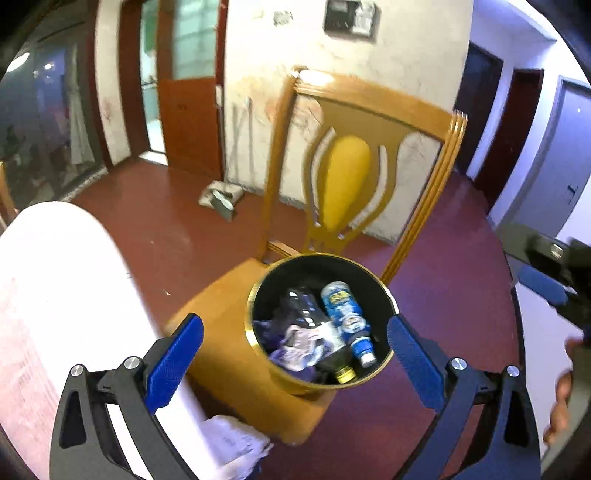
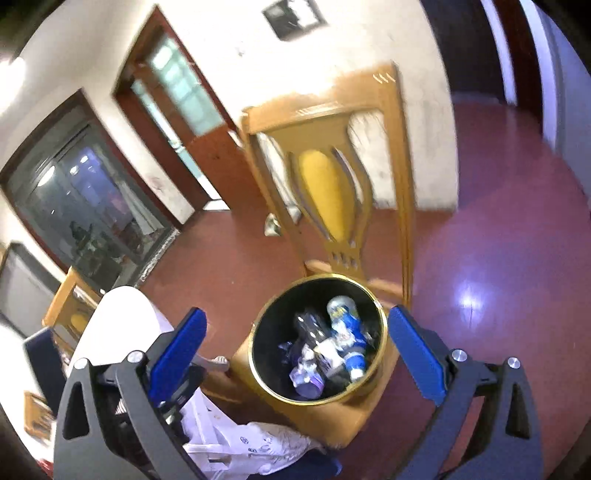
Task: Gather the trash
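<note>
Gold-rimmed bin [image 1: 320, 321] parked on chair [image 1: 218, 295] seat, in easy reach, holding bottles [image 1: 347, 321]. Left claw [image 1: 295, 365] spread wide, empty; tabletop [image 1: 55, 295] edge and paper [image 1: 236, 443] close on the left.
Right claw [image 2: 297, 360] likewise apart, nothing gripped, aimed into bin [image 2: 319, 338]; crumpled bag [image 2: 255, 446] below, left claw [image 2: 177, 391] crowding the near side.

Ahead of you stands a wooden chair [image 1: 332, 177] with a yellow padded oval in its carved back, filling the centre of the frame. Below it and around it runs a glossy dark red floor [image 1: 443, 288]. Behind the chair rises a scuffed cream wall [image 1: 399, 48], with a dark framed panel [image 1: 351, 16] at the top centre. At upper left you see a red-brown door [image 1: 188, 122] with a glass pane. A white surface [image 1: 55, 288] curves through the lower left of the frame.
</note>
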Available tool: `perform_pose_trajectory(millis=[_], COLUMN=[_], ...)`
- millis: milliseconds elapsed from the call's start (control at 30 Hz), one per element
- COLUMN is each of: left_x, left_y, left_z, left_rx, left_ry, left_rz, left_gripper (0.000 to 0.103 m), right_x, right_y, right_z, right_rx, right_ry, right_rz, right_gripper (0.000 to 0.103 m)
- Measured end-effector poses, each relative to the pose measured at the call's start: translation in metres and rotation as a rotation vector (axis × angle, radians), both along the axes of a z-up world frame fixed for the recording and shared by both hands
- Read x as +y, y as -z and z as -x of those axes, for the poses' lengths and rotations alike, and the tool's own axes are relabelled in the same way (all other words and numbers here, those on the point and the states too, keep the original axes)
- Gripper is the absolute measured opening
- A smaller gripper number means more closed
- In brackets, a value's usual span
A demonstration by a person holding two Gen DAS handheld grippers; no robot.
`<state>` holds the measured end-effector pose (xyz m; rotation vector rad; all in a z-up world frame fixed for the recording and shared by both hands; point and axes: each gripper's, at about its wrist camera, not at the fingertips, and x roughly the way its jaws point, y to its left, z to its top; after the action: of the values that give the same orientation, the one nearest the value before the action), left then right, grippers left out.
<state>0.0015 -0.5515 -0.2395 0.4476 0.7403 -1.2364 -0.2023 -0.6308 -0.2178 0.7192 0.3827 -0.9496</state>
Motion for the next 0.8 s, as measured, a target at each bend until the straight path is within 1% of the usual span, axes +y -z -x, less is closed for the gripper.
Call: perform_pose_trajectory(millis=[100,200,267,300,433,533,633,800], left_x=[0.042,0.086,0.12,0.136,0.19,0.225,0.26,0.305], left_y=[-0.016,-0.034,-0.05,-0.059,-0.089,-0.111,-0.131,-0.151], left_z=[-0.016,-0.032,-0.04,-0.044,-0.053,-0.055,-0.054,-0.05], left_rx=[-0.076,-0.13,-0.173,-0.19,-0.223,-0.24,-0.265,-0.301], left_ry=[-0.101,-0.201,-0.288,-0.329,-0.458,-0.525,-0.579,-0.649], left_rz=[0.03,0.069,0.091,0.102,0.148,0.189,0.236,0.29], left_gripper=[0.097,0.097,0.097,0.097,0.097,0.097,0.097,0.097], right_x=[0.02,0.048,0.068,0.074,0.115,0.147,0.171,0.206], right_y=[-0.009,-0.02,-0.029,-0.032,-0.054,-0.072,-0.087,-0.108], right_z=[-0.02,-0.043,-0.057,-0.061,-0.093,-0.111,-0.124,-0.142], right_rx=[0.008,-0.026,-0.045,-0.049,-0.081,-0.103,-0.11,-0.136], right_ry=[-0.052,-0.135,-0.182,-0.199,-0.331,-0.421,-0.481,-0.559], right_rz=[0.06,0.108,0.148,0.164,0.225,0.285,0.332,0.394], right_gripper=[0.098,0.098,0.098,0.098,0.098,0.098,0.098,0.098])
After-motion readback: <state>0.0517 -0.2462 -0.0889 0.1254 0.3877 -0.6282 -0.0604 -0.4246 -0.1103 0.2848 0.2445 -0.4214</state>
